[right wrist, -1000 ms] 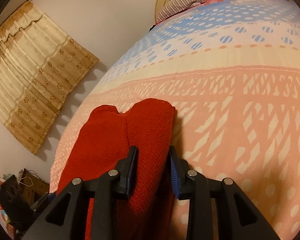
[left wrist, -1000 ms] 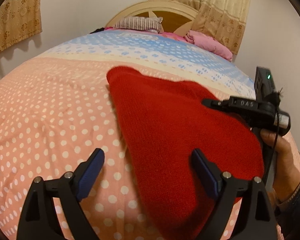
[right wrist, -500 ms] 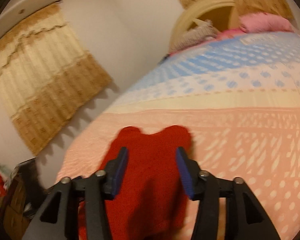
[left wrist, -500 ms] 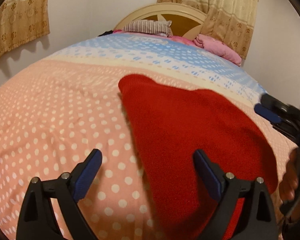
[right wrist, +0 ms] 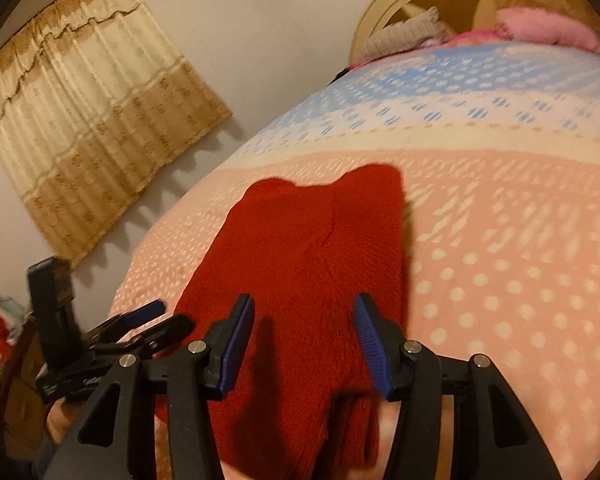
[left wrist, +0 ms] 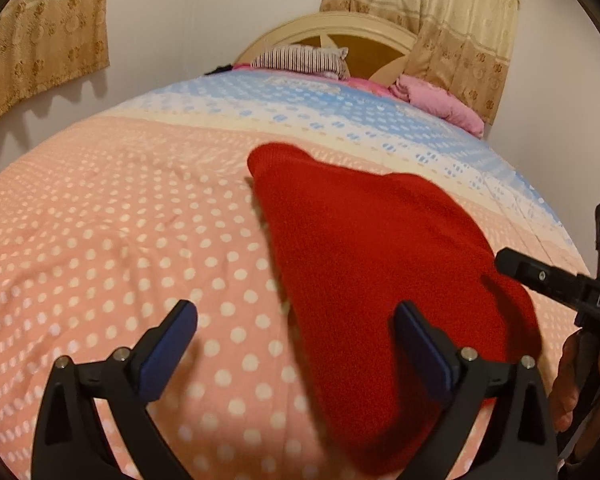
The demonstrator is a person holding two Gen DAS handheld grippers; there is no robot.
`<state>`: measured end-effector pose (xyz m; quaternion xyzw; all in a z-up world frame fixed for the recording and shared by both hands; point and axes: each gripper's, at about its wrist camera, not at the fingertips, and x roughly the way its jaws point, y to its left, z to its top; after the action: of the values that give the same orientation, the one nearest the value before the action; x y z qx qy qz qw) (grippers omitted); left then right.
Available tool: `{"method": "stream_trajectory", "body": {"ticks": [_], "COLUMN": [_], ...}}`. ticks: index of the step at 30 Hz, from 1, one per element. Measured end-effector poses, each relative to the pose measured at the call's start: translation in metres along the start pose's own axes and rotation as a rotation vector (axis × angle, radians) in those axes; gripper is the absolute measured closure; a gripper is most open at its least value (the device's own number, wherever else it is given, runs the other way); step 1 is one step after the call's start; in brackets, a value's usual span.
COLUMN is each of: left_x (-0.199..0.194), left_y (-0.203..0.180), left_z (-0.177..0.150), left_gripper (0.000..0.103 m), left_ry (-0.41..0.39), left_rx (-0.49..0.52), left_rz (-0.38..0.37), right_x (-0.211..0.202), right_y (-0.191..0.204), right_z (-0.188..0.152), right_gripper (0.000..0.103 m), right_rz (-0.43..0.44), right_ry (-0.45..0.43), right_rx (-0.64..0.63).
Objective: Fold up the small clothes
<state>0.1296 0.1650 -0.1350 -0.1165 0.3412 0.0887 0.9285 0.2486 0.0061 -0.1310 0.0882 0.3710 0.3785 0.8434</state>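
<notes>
Red knit garment (left wrist: pixel 372 264) lies flat on the bed (left wrist: pixel 112 248), on the peach polka-dot part of the cover. Left wrist view: garment runs from centre toward 5 o'clock. Left gripper (left wrist: pixel 296 344): fingers (left wrist: pixel 170 340) spread wide, holding nothing; the right-hand finger sits over the cloth, contact not determinable. Right gripper (right wrist: pixel 306 340): fingers (right wrist: pixel 238 340) spread apart above the near end of the garment, nothing pinched. Striped pillow (left wrist: pixel 300 58) and pink bedding (left wrist: pixel 440 102) at 12 o'clock by the headboard (left wrist: pixel 332 30).
</notes>
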Motion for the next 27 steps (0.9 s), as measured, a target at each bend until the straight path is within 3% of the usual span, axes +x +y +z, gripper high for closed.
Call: {"method": "stream_trajectory", "body": {"ticks": [9, 14, 27], "left_x": [-0.042, -0.046, -0.047], "left_y": [-0.016, -0.017, -0.018], "left_z": [0.019, 0.021, 0.02], "left_gripper": [0.002, 0.002, 0.002], "left_ry": [-0.098, -0.113, -0.128], "left_rx": [0.021, 0.029, 0.045], "left_rz": [-0.033, -0.044, -0.03], "right_x": [-0.074, -0.097, -0.108], "right_y": [0.046, 0.052, 0.061], "right_z": [-0.015, -0.01, -0.013], "right_gripper": [0.041, 0.038, 0.035], "right_rz": [-0.162, -0.175, -0.18], "right_ry": [-0.201, -0.259, -0.282], "right_rx": [-0.036, -0.034, -0.03]}}
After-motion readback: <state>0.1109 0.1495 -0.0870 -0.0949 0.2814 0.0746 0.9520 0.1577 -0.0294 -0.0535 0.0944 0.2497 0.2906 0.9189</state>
